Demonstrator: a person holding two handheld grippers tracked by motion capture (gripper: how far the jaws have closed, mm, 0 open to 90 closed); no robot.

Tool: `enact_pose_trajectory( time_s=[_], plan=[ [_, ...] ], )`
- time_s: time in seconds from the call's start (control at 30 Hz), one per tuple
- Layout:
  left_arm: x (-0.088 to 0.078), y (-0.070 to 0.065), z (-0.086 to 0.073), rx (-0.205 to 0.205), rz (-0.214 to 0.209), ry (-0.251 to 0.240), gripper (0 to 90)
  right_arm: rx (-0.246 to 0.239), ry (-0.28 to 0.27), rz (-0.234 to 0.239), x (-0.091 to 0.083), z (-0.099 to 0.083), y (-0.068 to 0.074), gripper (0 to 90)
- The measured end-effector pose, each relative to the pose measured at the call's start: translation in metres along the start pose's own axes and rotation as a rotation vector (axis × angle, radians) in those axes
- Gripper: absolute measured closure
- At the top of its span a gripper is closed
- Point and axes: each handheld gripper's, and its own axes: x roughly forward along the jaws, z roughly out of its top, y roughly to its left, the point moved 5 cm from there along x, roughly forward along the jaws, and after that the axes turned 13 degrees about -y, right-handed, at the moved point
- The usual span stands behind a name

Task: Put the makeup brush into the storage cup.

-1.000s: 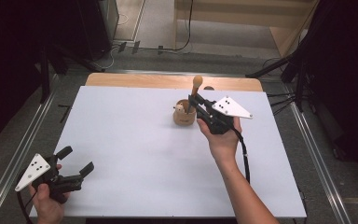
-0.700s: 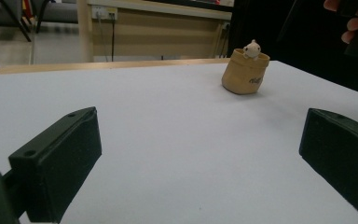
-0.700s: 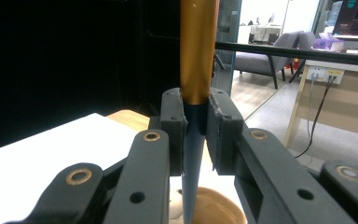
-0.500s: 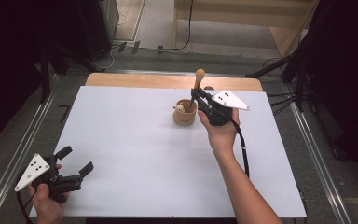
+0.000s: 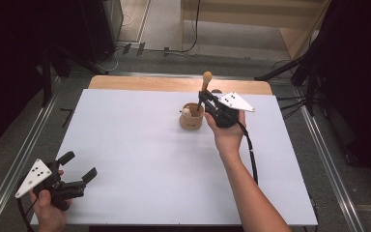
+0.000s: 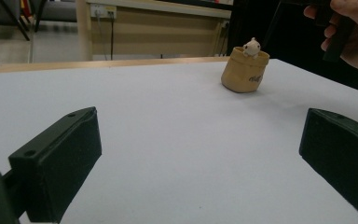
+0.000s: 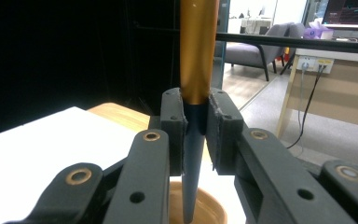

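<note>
Two jaws of the right gripper [image 7: 196, 128] clamped a wooden-handled tool [image 5: 204, 89] upright over the tan pot [image 5: 192, 116] at the table's far right. Best practice: move it vertically, clear of the rim. Left gripper [image 5: 79, 166], near left, was wide open.

The left gripper [image 5: 79, 177] is black, with two thick, blocky jaws that each have little round holes. On top sits a grey plate [image 5: 33, 176] with three corners and small dark dots. The right gripper [image 5: 208, 100] is black too, with its own grey dotted plate [image 5: 236, 102]. Its arms have shiny gold-coloured rings around the screws. A black cable [image 5: 250, 153] trails from it. The person's forearms are bare, with no sleeves.
</note>
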Motion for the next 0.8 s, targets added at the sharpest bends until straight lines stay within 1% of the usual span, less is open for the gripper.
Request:
enact_pose_trajectory(
  time_s=[0.17, 0.27, 0.33, 0.47, 0.67, 0.8],
  plan=[
    [0.000, -0.001, 0.000, 0.004, -0.002, -0.001, 0.0, 0.010, 0.019, -0.004, 0.003, -0.007, -0.002, 79.9],
    [0.001, -0.001, 0.000, 0.005, -0.003, 0.002, 0.0, 0.005, 0.032, -0.005, 0.004, -0.011, -0.002, 80.0],
    [0.001, -0.001, -0.001, 0.005, -0.004, 0.003, 0.0, 0.013, 0.041, -0.005, 0.005, -0.014, -0.002, 80.0],
    [0.000, -0.001, -0.001, 0.005, -0.004, 0.004, 0.0, 0.009, 0.063, -0.004, 0.008, -0.023, -0.002, 80.0],
    [0.000, 0.000, -0.001, 0.007, -0.004, 0.005, 0.0, 0.025, 0.093, -0.013, 0.009, -0.036, -0.003, 79.9],
    [0.001, -0.001, -0.001, 0.005, -0.006, 0.005, 0.0, 0.025, 0.112, -0.015, 0.010, -0.044, -0.004, 79.9]
  ],
)
